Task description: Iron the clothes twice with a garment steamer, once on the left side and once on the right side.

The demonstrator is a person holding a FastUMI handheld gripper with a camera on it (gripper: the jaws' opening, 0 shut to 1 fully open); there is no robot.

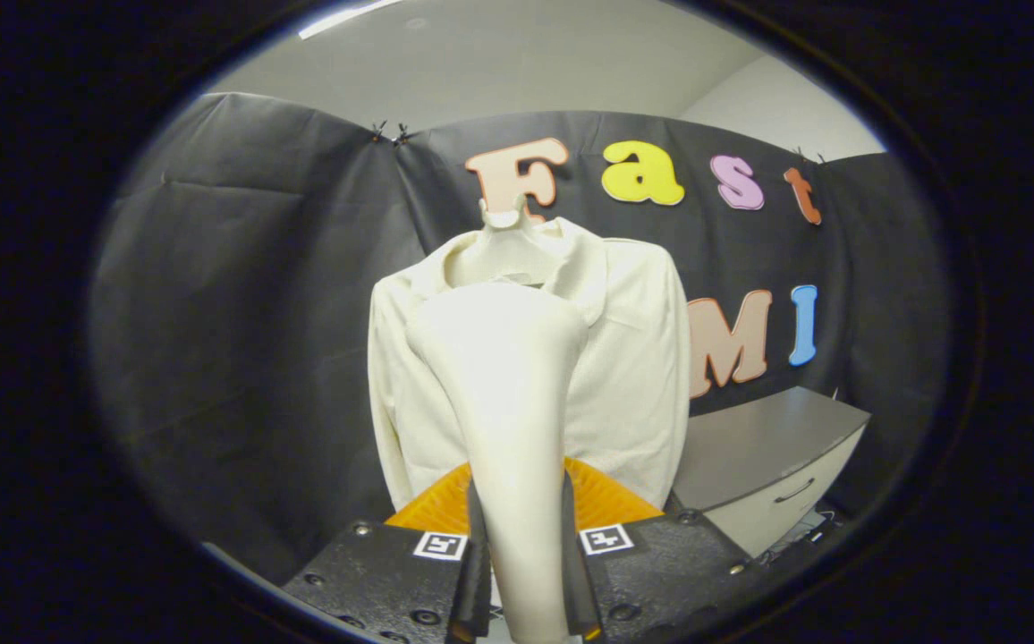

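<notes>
Gripper [524, 572] fingers are closed tight on the garment steamer [504, 394], one finger pressing on each side of its thin handle. No gap shows between the fingers and the handle. The steamer is cream white. It stands up tall from between the fingers and gets wider at the top, where its rounded head is.

Just past the steamer hangs the shirt [633, 376]. It is cream white too, with long sleeves and a collar. It hangs on a pale hanger [506, 219], and the hook of the hanger pokes up above the collar. The head of the steamer is in front of the chest of the shirt, a little to the left of the middle. I cannot tell if the head is touching the cloth or only close to it. The left sleeve hangs down on the left of the steamer. More of the shirt shows on the right of the steamer than on the left.

Behind the shirt is the black cloth wall [249, 313] of the booth. To the right of the shirt, farther back, is a small cabinet [767, 447] with a dark grey top. It has a pale drawer with a thin handle on its front.
</notes>
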